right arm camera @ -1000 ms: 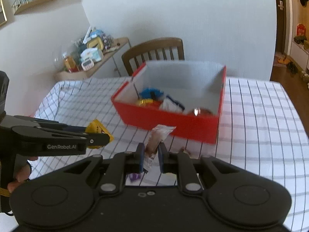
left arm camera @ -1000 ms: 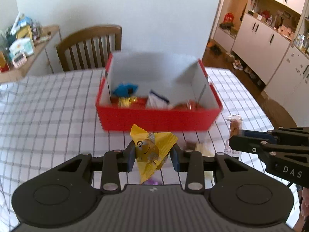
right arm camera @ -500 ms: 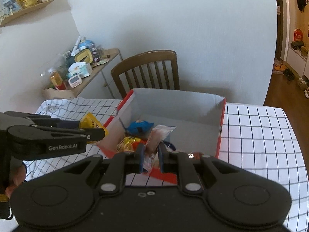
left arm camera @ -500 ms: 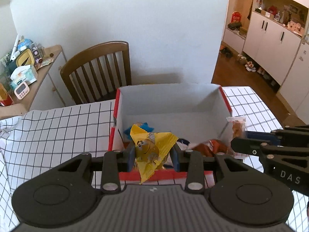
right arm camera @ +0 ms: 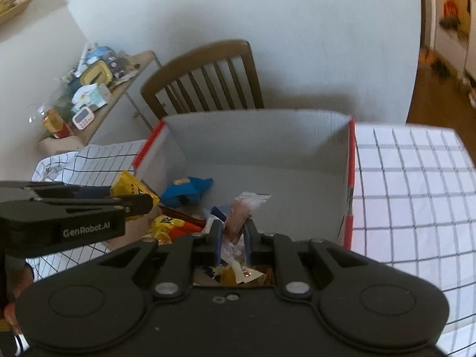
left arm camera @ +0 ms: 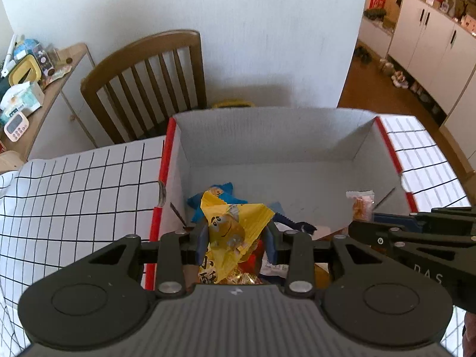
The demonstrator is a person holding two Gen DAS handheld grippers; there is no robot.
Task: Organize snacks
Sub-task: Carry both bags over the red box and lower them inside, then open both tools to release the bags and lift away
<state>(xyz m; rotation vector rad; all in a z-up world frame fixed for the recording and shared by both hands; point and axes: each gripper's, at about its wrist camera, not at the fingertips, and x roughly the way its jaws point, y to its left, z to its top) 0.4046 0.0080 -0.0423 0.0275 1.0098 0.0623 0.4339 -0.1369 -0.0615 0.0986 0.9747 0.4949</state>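
A red box with a white inside (left arm camera: 267,145) (right arm camera: 261,136) stands on the checked tablecloth and holds several snack packets, among them a blue one (right arm camera: 187,189). My left gripper (left arm camera: 236,235) is shut on a yellow snack packet (left arm camera: 235,223) and holds it over the box's left front part. It also shows at the left of the right wrist view (right arm camera: 139,205). My right gripper (right arm camera: 233,238) is shut on a clear packet with a brown snack (right arm camera: 238,217), held over the box's right front part. That packet also shows in the left wrist view (left arm camera: 361,205).
A wooden chair (left arm camera: 148,83) stands behind the box against the white wall. A side shelf (left arm camera: 26,89) at the left carries tissues, a timer and clutter. White cabinets (left arm camera: 431,38) stand at the far right. The checked tablecloth (right arm camera: 410,193) lies either side of the box.
Both grippers have moved forward and up from the table in front of the box to above its inside, each still holding its packet.
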